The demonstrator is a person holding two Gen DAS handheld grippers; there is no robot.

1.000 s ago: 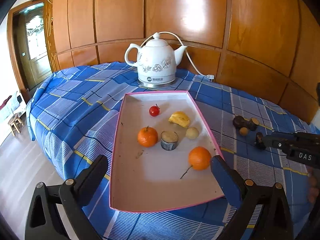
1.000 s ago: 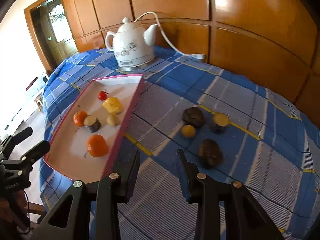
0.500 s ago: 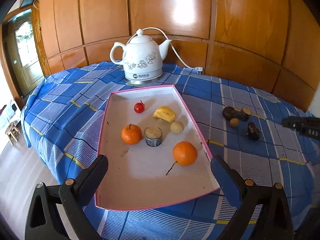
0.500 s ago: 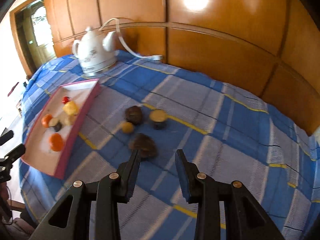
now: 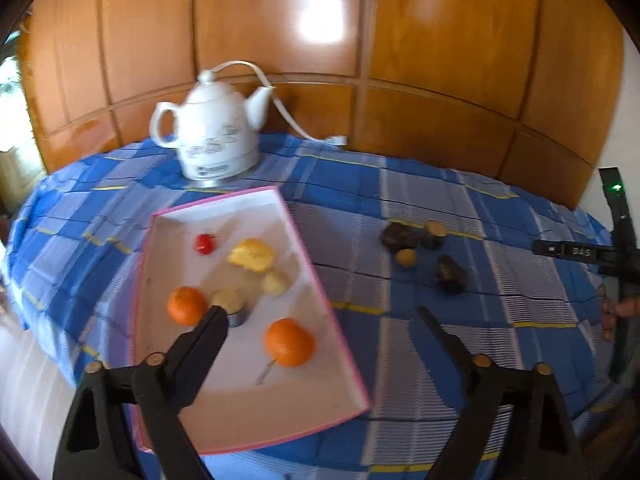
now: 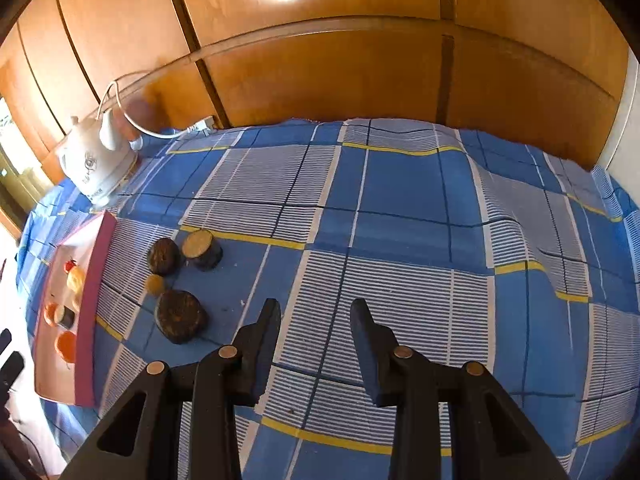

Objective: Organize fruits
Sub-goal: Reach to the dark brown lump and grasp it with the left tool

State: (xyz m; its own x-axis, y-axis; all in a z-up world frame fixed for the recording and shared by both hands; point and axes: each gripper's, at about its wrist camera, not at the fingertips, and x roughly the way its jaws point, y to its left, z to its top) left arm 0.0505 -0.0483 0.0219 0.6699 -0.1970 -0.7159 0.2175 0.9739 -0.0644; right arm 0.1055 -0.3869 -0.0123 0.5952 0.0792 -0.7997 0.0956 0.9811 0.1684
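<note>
Round orange fruits [image 5: 289, 342], blurred, are seen inside the pink-rimmed white tray [image 5: 352, 376] at nine o'clock; dark brown wrinkled fruits [image 6: 181, 316] are clustered on the blue checked cloth [image 6: 400, 184]. The left gripper [image 5: 320, 316] is held wide and empty, the right gripper [image 6: 316, 312] narrower, also empty.

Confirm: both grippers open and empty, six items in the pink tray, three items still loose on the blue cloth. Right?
Not quite: four items lie loose on the cloth, not three. The right wrist view shows two dark pieces, a cut-top piece and a small yellow fruit. The rest holds: left gripper and right gripper open and empty, six items in the pink tray.
</note>
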